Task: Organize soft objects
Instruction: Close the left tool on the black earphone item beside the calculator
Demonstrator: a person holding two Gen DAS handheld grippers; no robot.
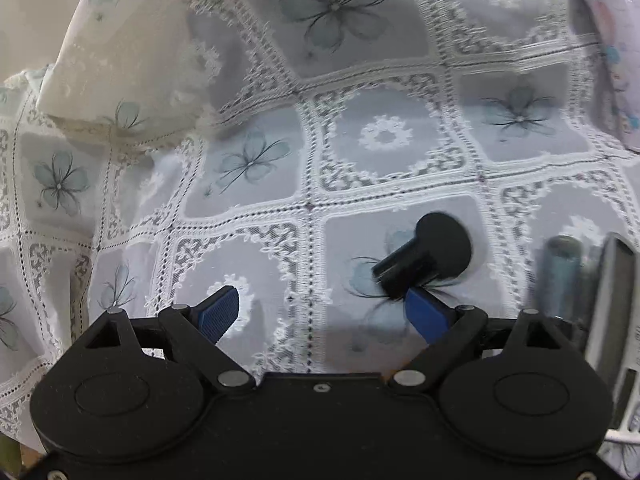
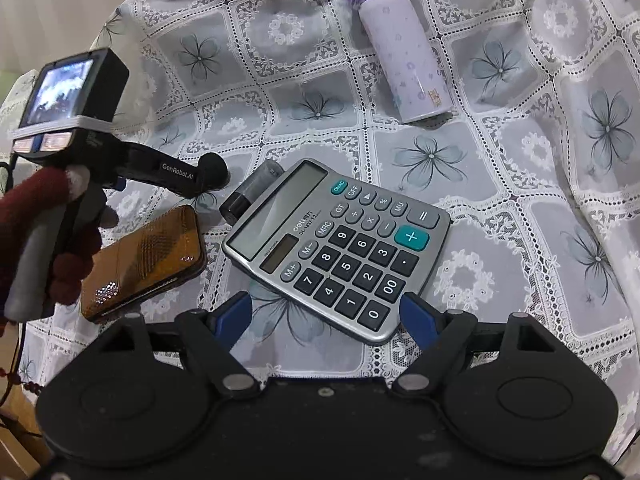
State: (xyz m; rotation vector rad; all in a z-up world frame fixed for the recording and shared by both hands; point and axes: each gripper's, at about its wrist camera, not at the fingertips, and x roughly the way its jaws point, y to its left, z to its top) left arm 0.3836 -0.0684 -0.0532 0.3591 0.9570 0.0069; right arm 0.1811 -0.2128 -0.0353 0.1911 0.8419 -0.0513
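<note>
Tablecloth (image 1: 384,92) below; left gripper (image 1: 324,312) angled down, jaws apart.

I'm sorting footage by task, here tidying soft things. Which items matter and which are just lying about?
For the job: lace tablecloth, the only soft thing visible.

Lying about: calculator, purple bottle, amber case, small dark tube.

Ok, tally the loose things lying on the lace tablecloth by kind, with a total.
Calculator: 1
Purple bottle: 1
Amber case: 1
Small dark cylinder, partly hidden behind the calculator: 1
Total: 4
</note>
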